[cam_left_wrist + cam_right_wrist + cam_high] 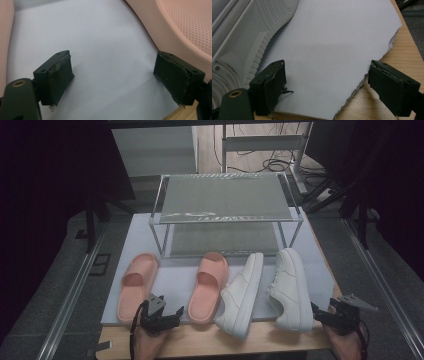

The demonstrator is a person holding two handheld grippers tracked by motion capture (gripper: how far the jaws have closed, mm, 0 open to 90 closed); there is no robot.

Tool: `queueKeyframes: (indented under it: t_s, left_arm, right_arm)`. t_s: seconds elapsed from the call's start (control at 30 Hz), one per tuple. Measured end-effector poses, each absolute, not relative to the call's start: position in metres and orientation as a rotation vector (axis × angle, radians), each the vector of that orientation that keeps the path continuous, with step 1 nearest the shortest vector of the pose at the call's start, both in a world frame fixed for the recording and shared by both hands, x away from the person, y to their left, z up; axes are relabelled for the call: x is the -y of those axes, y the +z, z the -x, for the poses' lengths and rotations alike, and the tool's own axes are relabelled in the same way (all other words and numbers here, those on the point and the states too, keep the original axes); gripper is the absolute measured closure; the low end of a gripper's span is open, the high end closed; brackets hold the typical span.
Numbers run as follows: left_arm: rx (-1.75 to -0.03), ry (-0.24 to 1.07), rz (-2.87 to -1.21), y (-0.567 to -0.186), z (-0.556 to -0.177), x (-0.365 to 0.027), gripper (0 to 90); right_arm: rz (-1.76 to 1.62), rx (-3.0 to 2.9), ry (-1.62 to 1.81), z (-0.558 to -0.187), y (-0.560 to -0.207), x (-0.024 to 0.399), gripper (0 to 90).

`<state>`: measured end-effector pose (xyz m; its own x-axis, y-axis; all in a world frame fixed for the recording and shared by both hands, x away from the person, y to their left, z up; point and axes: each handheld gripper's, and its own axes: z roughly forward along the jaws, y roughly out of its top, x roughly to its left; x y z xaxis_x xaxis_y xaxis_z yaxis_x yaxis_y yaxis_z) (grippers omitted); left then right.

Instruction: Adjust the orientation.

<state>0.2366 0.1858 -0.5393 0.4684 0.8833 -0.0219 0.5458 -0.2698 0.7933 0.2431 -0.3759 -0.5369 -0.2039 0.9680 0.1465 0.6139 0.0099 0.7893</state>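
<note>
High view: 4 shoes lie on a pale sheet (175, 280) covering a wooden tabletop (260, 340), in front of a 2-tier metal-framed rack (225, 200) with mesh shelves. From left: 2 smooth, moulded pink slides, the left slide (136, 285) and the right slide (209, 285), then 2 white sneakers, the left sneaker (242, 292) and the right sneaker (291, 287). Your left gripper (162, 316) sits at the near edge between the 2 slides; its jaws stand wide, holding nothing, above bare sheet, the right slide's dimpled footbed just beside 1 jaw. Your right gripper (325, 312) sits just beside the right sneaker's ridged rubber sole; its jaws stand wide and empty over the sheet's torn edge.
</note>
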Motion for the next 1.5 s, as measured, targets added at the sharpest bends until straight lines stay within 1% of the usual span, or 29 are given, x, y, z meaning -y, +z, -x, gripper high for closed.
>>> queueKeyframes:
  t_s: [0.4,0.47,0.93,1.13,1.23,1.5]
  left_arm:
    - [-1.204,0.567,-1.946,-0.539,-0.235,-0.185,15.2]
    - [-1.203,0.566,-1.943,-0.539,-0.235,-0.185,15.1]
    - [-1.210,0.564,-1.944,-0.539,-0.235,-0.184,14.7]
    - [-1.187,0.540,-1.992,-0.535,-0.234,-0.180,14.1]
    - [-1.176,0.554,-2.008,-0.532,-0.232,-0.179,14.2]
    - [-1.152,0.546,-1.992,-0.520,-0.230,-0.184,15.4]
  right_arm:
    - [-1.686,-1.845,1.103,-0.243,-0.538,0.379,15.7]
    - [-1.720,-1.836,1.159,-0.241,-0.541,0.384,16.1]
    - [-1.714,-1.835,1.164,-0.240,-0.542,0.384,16.2]
    - [-1.714,-1.835,1.163,-0.240,-0.542,0.384,16.2]
    - [-1.714,-1.835,1.163,-0.240,-0.542,0.384,16.2]
    - [-1.715,-1.834,1.162,-0.240,-0.542,0.384,16.2]
